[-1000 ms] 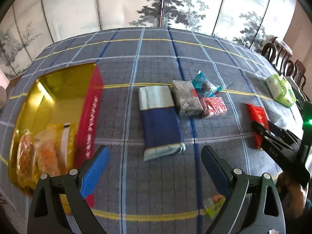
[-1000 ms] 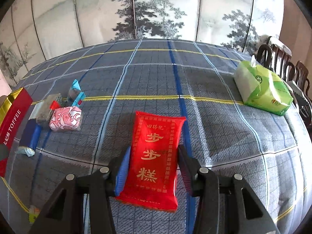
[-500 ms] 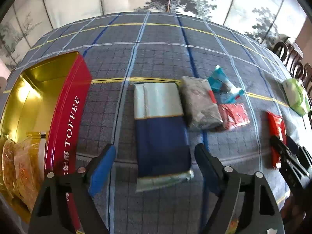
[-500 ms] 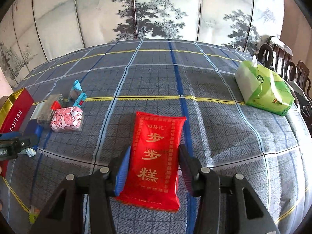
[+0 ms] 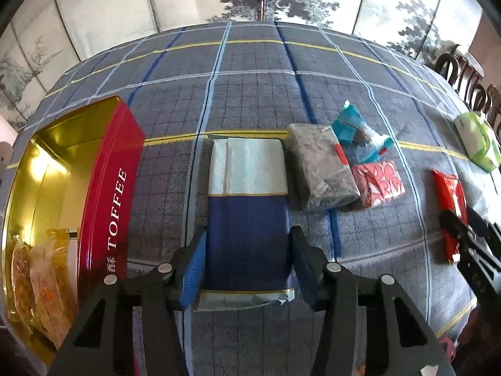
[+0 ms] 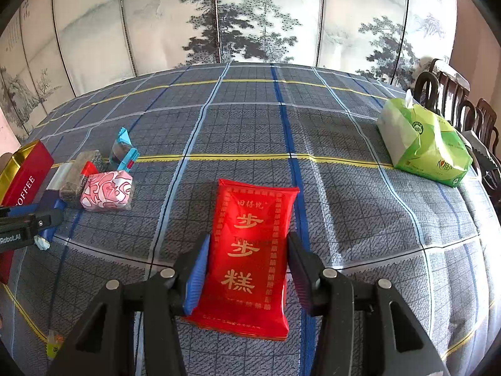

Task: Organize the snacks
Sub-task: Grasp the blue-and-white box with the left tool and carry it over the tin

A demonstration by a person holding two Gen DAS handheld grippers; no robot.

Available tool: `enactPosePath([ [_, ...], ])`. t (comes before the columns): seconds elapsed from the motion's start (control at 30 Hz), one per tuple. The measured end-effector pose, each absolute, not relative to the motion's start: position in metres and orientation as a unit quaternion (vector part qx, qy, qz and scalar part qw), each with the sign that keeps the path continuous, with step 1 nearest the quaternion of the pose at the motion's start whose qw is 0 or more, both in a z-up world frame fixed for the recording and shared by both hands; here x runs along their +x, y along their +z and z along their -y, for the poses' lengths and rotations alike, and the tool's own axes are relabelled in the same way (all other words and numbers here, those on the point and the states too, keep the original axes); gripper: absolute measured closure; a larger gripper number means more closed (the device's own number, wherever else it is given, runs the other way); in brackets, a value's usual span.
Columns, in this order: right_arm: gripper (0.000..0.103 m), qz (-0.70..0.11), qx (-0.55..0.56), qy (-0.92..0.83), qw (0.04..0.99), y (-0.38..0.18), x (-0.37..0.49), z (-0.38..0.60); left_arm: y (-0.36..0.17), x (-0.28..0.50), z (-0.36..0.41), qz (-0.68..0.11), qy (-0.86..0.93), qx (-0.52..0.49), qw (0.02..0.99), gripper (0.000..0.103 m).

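A navy and pale blue snack pack point(image 5: 247, 206) lies flat on the checked tablecloth. My left gripper point(image 5: 247, 269) straddles its near end, jaws open, one finger on each side. A red snack pack with gold characters point(image 6: 250, 250) lies flat between the fingers of my right gripper point(image 6: 247, 269), which is also open around it. The red TOFFEE tin point(image 5: 109, 194) stands open at the left with orange snack bags point(image 5: 37, 279) inside. The tin also shows in the right wrist view point(image 6: 25, 175).
A grey pack point(image 5: 321, 169), a teal candy point(image 5: 357, 131) and a pink patterned pack point(image 5: 379, 183) lie right of the navy pack. A green tissue pack point(image 6: 422, 147) sits at the far right near dark chairs point(image 6: 454, 100). A painted screen stands behind the table.
My left gripper has moved forward and down over the navy pack and narrowed around it. The right gripper has stayed around the red pack.
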State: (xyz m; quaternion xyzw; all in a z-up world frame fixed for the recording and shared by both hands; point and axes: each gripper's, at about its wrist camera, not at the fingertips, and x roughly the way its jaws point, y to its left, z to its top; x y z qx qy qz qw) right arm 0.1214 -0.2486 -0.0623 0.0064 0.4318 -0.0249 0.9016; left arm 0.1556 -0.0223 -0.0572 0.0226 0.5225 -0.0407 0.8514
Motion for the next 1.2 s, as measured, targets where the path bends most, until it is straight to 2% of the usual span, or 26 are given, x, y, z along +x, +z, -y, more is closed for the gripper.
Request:
enactPosePath([
  [0.4, 0.053, -0.432, -0.001, -0.028, 0.901, -0.062, 0.121, 0.247, -0.051, 0.122, 0.024, -0.523, -0.061, 0.034, 0.850, 0.057],
  [0.83, 0.053, -0.432, -0.001, -0.029, 0.901, -0.062, 0.121, 0.247, -0.019, 0.085, 0.020, -0.502, -0.080, 0.035, 0.861, 0.057],
  [1.2, 0.053, -0.432, -0.001, -0.029, 0.901, -0.062, 0.121, 0.246, 0.023, 0.069, -0.033, -0.474, -0.048, 0.021, 0.879, 0.057],
])
